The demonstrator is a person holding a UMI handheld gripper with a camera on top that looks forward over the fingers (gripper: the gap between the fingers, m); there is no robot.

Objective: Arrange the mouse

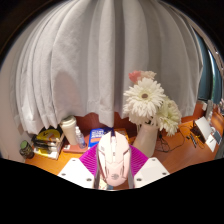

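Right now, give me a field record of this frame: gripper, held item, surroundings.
gripper: gripper, fingers closed on the mouse, pink pads at both its sides
held item: white mouse, between the fingers, raised above the table
surface: orange-brown wooden table
beyond the fingers: vase of pale flowers, just behind the mouse
left of the mouse: blue box, white container, stack of books
backdrop: white curtain
task state: mouse not yet set down
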